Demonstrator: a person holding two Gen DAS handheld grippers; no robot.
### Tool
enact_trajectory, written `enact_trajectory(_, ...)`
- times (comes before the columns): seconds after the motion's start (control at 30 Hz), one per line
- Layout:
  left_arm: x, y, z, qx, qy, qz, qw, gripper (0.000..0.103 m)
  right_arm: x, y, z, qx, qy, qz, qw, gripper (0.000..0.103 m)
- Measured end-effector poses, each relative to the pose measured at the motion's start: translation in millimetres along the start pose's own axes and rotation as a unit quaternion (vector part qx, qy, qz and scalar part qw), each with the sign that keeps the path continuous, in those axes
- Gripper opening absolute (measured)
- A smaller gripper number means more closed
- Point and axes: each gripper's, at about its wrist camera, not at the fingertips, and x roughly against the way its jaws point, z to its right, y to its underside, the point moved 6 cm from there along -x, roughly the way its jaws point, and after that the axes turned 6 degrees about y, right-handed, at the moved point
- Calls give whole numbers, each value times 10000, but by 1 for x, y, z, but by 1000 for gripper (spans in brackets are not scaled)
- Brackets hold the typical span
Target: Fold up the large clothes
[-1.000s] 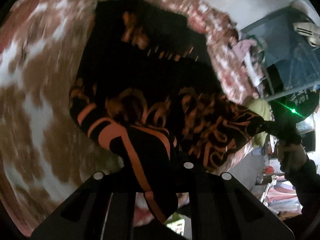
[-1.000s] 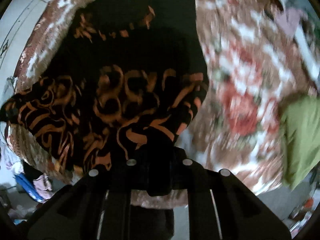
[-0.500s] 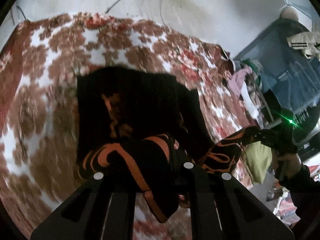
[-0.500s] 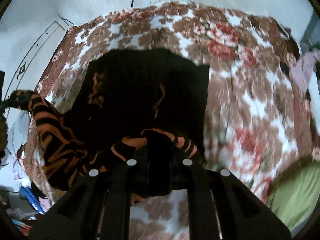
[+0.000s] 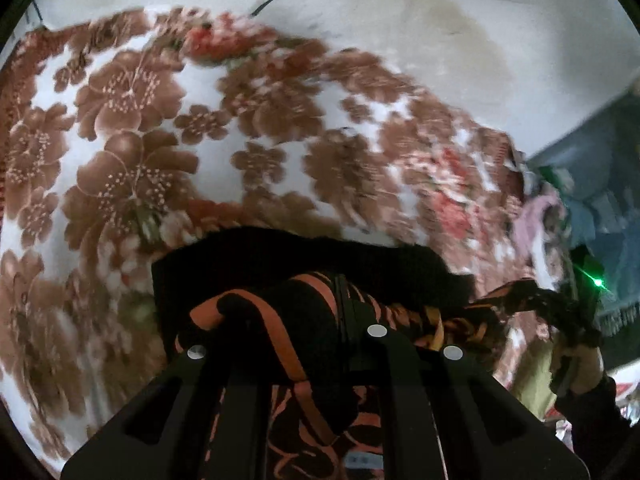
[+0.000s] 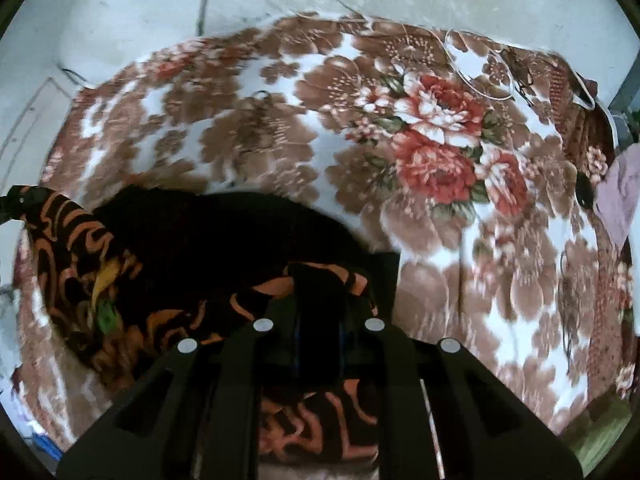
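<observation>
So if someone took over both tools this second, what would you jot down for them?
Left tool: shut on the black and orange garment.
Right tool: shut on the same garment's other end.
Garment: stretched between the two tools over the flowered blanket, part of it lying there.
Done: both ends gripped.
Left: lay it flat, finish folding, let go.

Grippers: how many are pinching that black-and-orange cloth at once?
2. The left gripper clamps one bunched end of the black-and-orange cloth; the right gripper clamps the other end. The cloth stretches between them above the flowered blanket.
</observation>
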Motion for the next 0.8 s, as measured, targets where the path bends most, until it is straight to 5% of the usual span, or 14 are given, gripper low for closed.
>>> enact_trajectory(0.27,-84,-32,-64,385,-247,-693,9965,16,-104,-27,24,-416,-225,-837,9954,16)
enact_trajectory(0.47,-93,-36,-92,1160,416,-862,9886,38,-109,-32,37,-1015,-1167,-1140,9814,64)
enact_trajectory(0.5,-89,-40,-95,1352,567,-827,9857,61,-106,-36,40,-1077,-1185,-1128,9806,75)
enact_trajectory(0.53,-83,-44,-97,1478,655,-749,9840,72,-98,-44,47,-1059,-954,-1010,9846,95)
enact_trajectory(0.57,-76,-50,-98,1562,725,-649,9829,79,-89,-52,53,-992,-726,-840,9889,99)
enact_trajectory(0.7,-43,-77,-95,1377,365,-289,9894,79,-53,-81,63,-640,-317,-266,9971,99)
enact_trajectory(0.8,-18,-83,-64,537,-145,-71,9984,82,-27,-78,42,-288,-292,61,9991,99)
